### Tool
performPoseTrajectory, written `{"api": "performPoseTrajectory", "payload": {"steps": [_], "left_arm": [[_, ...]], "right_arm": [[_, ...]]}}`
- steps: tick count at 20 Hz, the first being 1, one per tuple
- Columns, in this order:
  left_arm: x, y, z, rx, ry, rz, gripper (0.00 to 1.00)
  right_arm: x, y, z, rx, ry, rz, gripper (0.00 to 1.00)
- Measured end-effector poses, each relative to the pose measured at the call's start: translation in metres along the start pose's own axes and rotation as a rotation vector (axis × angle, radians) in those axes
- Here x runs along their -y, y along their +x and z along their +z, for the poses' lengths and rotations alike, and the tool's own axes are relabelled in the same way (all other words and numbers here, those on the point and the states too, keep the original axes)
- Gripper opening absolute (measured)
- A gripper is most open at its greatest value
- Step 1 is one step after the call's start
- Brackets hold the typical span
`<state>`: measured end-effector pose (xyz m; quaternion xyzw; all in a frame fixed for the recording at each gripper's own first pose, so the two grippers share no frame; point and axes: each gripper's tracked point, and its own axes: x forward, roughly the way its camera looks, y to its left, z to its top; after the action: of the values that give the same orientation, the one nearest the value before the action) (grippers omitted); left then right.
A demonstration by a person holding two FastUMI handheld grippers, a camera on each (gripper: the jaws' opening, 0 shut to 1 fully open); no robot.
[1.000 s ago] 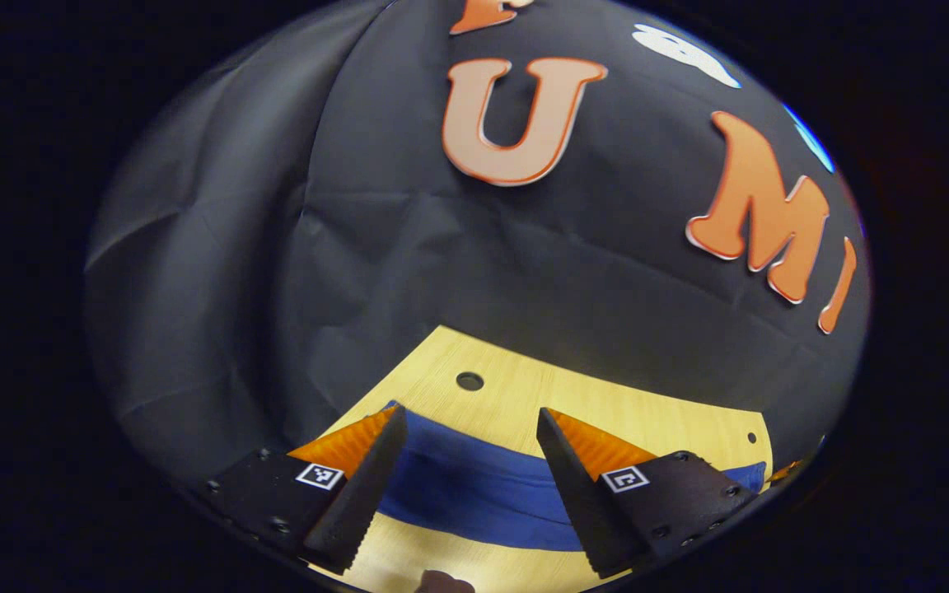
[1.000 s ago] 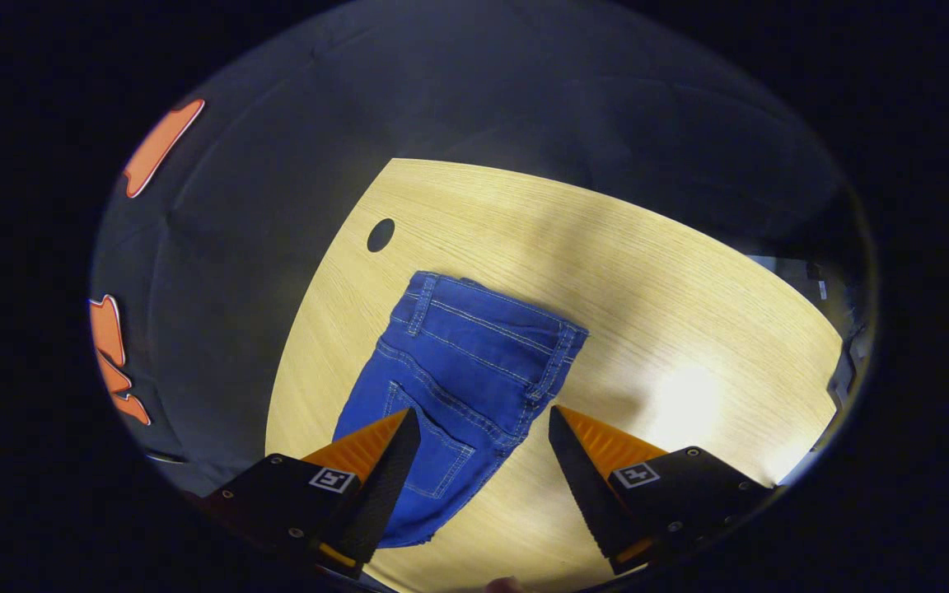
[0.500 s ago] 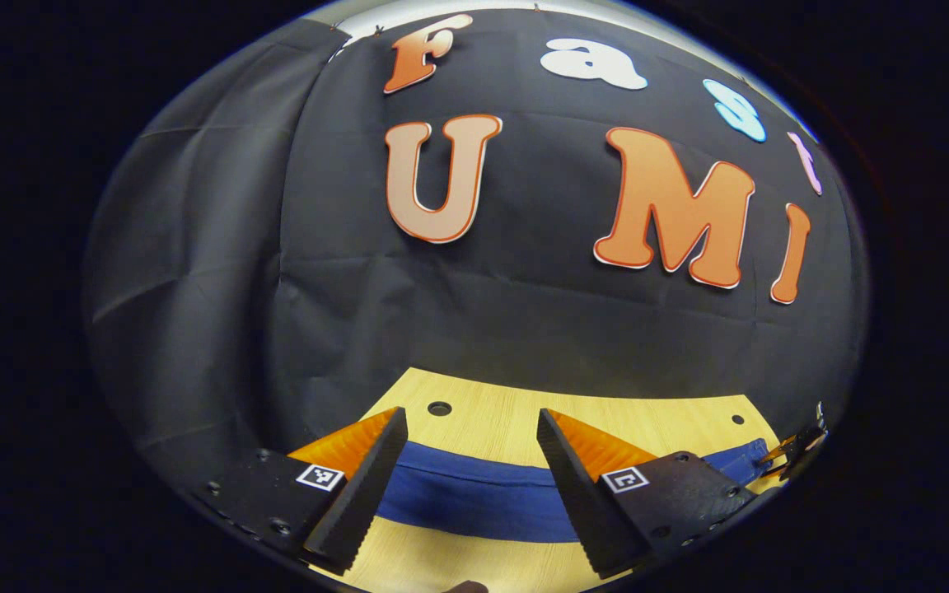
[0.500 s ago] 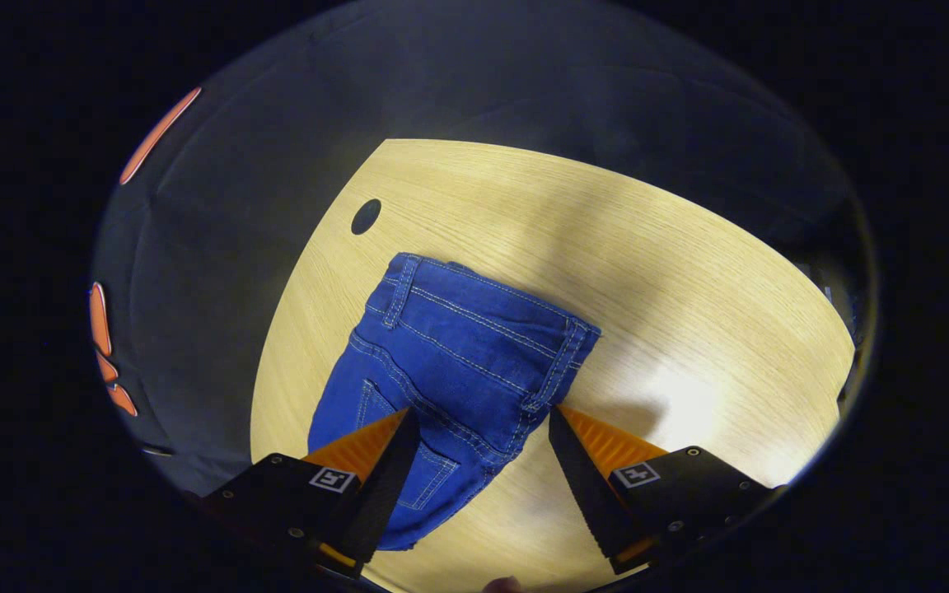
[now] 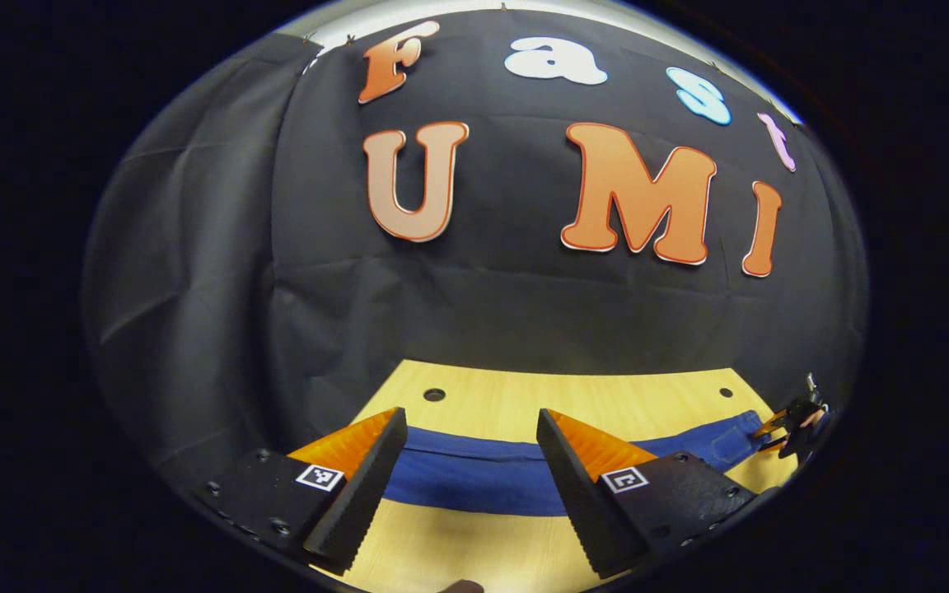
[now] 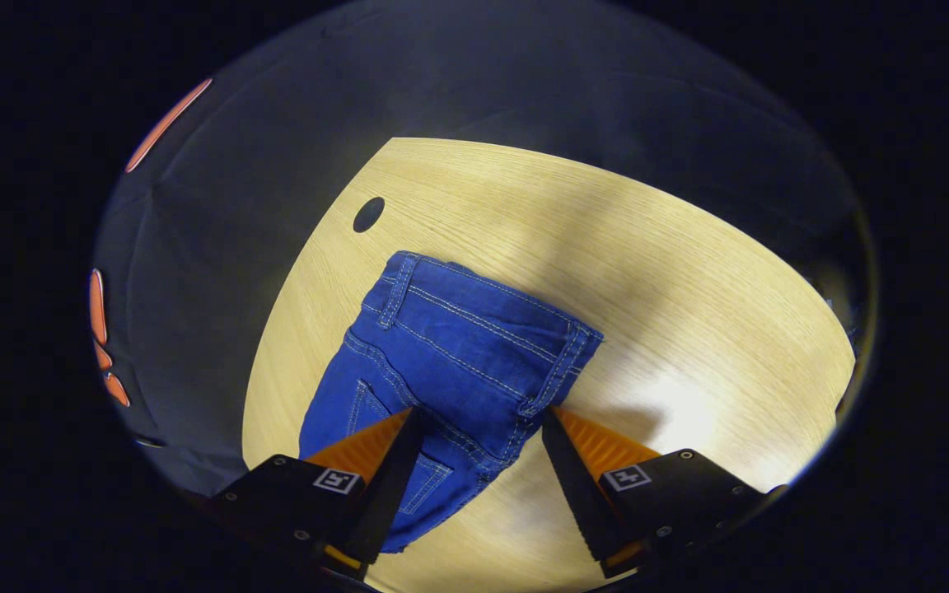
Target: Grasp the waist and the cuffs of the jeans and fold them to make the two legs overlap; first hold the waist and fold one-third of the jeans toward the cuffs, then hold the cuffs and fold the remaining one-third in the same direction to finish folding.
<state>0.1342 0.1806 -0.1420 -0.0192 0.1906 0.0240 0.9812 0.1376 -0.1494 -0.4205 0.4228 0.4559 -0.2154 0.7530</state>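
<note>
Both grippers hung above the wooden table [image 6: 689, 272] with their jaws spread apart and nothing between them. The left gripper [image 5: 468, 428] pointed nearly level toward the booth's black wall, low over the tabletop, so the jeans [image 5: 474, 473] appeared as a flat blue band lying across the table beyond its fingertips. Far to the right of that view, the right gripper [image 5: 792, 420] showed small near the jeans' end. The right gripper [image 6: 481, 420] tilted steeply downward over the waist [image 6: 483, 309], which lay flat with belt loops and a back pocket showing. Its view also revealed a round hole [image 6: 368, 214] in the table just beyond the waistband.
</note>
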Motion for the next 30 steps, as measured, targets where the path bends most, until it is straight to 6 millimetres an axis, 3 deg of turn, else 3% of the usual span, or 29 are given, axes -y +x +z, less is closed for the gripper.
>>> {"api": "performPoseTrajectory", "payload": {"steps": [4, 5, 7, 10, 11, 14, 19, 24, 30], "left_arm": [[0.001, -0.026, 0.006, 0.063, -0.019, 0.035, 0.96], [0.005, -0.031, 0.006, 0.068, -0.021, 0.034, 0.98], [0.015, -0.037, 0.004, 0.06, -0.021, 0.025, 0.95], [0.024, -0.041, 0.003, 0.054, -0.019, 0.013, 0.97], [0.025, -0.041, 0.002, 0.052, -0.017, 0.009, 0.97], [0.031, -0.038, 0.002, 0.046, -0.017, -0.016, 0.98], [0.029, -0.021, 0.001, 0.04, -0.024, -0.074, 0.98], [0.006, -0.003, -0.003, 0.022, -0.045, -0.108, 0.97], [-0.023, 0.005, -0.005, 0.018, -0.068, -0.118, 0.98]], "right_arm": [[0.005, 0.003, 0.0, 0.038, -0.03, 0.021, 0.69], [0.002, 0.004, 0.0, 0.038, 0.015, 0.054, 0.5], [-0.001, 0.008, -0.002, 0.047, 0.136, 0.091, 0.26], [-0.006, 0.003, 0.002, 0.092, 0.121, 0.136, 0.21], [-0.008, -0.012, 0.005, 0.108, 0.115, 0.141, 0.05], [-0.017, -0.018, 0.004, 0.116, 0.112, 0.193, 0.05], [-0.052, -0.058, 0.011, 0.202, 0.05, 0.267, 0.05], [-0.093, -0.103, -0.006, 0.255, -0.035, 0.321, 0.05], [-0.169, -0.141, -0.051, 0.284, -0.199, 0.378, 0.05]]}}
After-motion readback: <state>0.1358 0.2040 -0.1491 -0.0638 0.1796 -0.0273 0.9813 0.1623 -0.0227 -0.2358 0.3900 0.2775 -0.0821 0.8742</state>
